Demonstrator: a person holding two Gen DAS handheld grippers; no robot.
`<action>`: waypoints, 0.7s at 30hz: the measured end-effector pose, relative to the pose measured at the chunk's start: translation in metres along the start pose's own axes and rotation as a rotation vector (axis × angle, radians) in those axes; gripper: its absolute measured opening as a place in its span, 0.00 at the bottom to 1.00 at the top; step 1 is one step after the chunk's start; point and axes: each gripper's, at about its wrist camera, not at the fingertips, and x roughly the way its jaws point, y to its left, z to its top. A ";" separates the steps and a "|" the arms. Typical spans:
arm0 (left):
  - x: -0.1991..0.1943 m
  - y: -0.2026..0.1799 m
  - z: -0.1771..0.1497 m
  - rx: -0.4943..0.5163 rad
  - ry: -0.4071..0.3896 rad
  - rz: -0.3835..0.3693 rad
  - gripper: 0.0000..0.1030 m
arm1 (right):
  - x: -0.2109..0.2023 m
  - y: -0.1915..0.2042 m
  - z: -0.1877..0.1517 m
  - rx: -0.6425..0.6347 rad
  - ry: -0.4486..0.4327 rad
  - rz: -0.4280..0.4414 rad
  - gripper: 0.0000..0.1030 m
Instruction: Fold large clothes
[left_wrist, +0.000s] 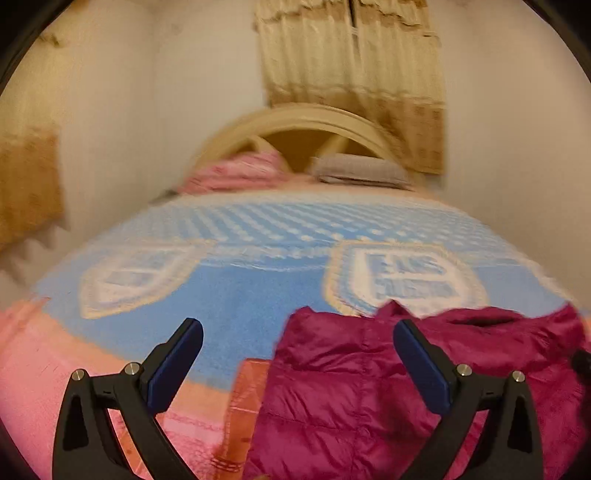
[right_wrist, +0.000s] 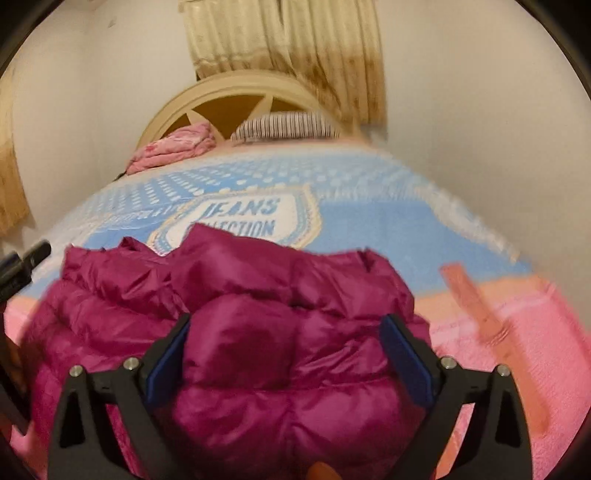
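The shiny magenta quilted puffer jacket (right_wrist: 258, 332) runs off the bottom edge and half-covers the blanket's white "JEANS" crest (right_wrist: 240, 218).

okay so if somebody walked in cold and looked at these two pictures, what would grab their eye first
Most likely the shiny magenta puffer jacket, bunched at the near edge of the bed with the open right gripper straddling a puffy fold. Next, the blue bedspread with its white "JEANS" badge just behind the jacket. The left gripper hangs open beside the jacket's left edge.
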 end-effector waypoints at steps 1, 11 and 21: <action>0.000 0.008 0.001 -0.006 0.026 -0.032 0.99 | 0.002 -0.006 0.002 0.044 0.016 0.040 0.96; 0.071 0.061 -0.041 -0.276 0.425 -0.313 0.99 | -0.002 -0.056 0.003 0.137 0.024 0.023 0.97; 0.022 0.016 -0.025 -0.025 0.297 -0.344 0.12 | -0.005 -0.050 -0.010 0.080 0.034 0.048 0.12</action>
